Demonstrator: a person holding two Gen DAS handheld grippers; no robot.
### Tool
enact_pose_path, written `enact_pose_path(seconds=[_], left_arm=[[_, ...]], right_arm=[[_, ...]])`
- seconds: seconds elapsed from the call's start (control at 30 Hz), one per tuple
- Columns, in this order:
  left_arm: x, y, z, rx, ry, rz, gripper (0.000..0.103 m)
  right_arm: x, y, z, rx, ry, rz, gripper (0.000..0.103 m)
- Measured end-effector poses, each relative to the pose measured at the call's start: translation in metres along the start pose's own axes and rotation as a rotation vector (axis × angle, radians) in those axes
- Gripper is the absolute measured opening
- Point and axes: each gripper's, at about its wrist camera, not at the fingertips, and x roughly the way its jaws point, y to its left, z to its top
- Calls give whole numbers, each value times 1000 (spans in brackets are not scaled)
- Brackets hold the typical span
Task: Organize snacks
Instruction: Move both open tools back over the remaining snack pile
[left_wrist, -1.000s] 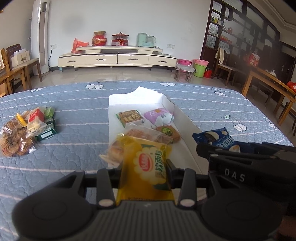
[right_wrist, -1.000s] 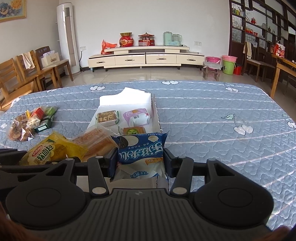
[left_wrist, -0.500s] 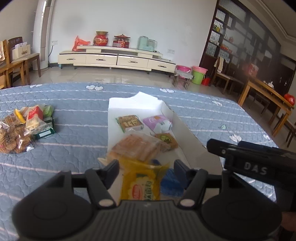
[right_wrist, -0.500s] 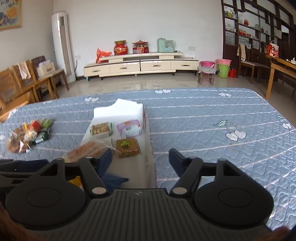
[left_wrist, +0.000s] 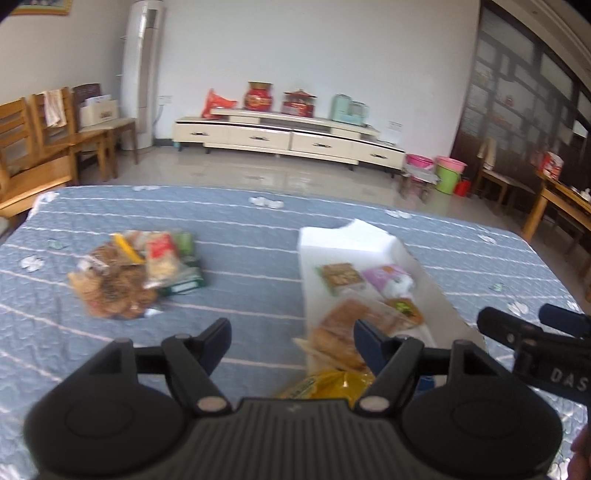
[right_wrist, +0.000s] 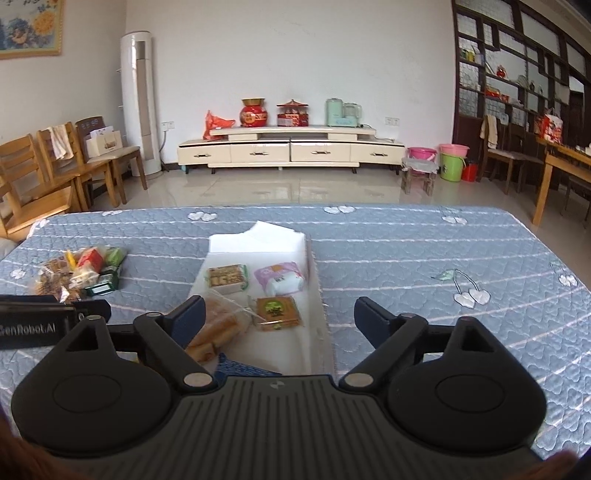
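Many snacks sit in a loose pile (left_wrist: 136, 273) at about ten o'clock on the blue quilted cover (right_wrist: 424, 258), well apart from the white box (right_wrist: 258, 240) in the middle. These are the ones not yet put away. They look like light, thin plastic packs. They would be soft, crinkly and a bit slippery, and the cookies inside could break. I think it is best to pinch a pack by its flat sealed edge, not squeeze its middle.

Inside the white box are a green-edged cracker pack (right_wrist: 226, 277) and a pink and white pack (right_wrist: 280, 277) at the far end, at twelve o'clock. Nearer lies a small brown and green pack (right_wrist: 277, 312). Beside it, at nine o'clock, is a clear pack of golden biscuits (right_wrist: 218, 328). A yellow bag (left_wrist: 328, 384) and a blue pack (right_wrist: 240, 367) lie at the near end, at six o'clock, partly hidden.

Left gripper (left_wrist: 291, 341) is partly open and its jaws are opening, with nothing held between them. Right gripper (right_wrist: 279, 317) is very wide and its jaws are opening too. It holds nothing; the box only shows behind the gap.
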Motion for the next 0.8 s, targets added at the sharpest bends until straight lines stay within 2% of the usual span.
enact_pose_path(seconds=[0.4,0.8], left_arm=[[-17,44,1,-34,-31,97,73],[-25,79,-6,-73,-37,157,73]], right_arm=[[-3,39,2,-67,-1,66,103],[1,72,3,-109,10,121,103]])
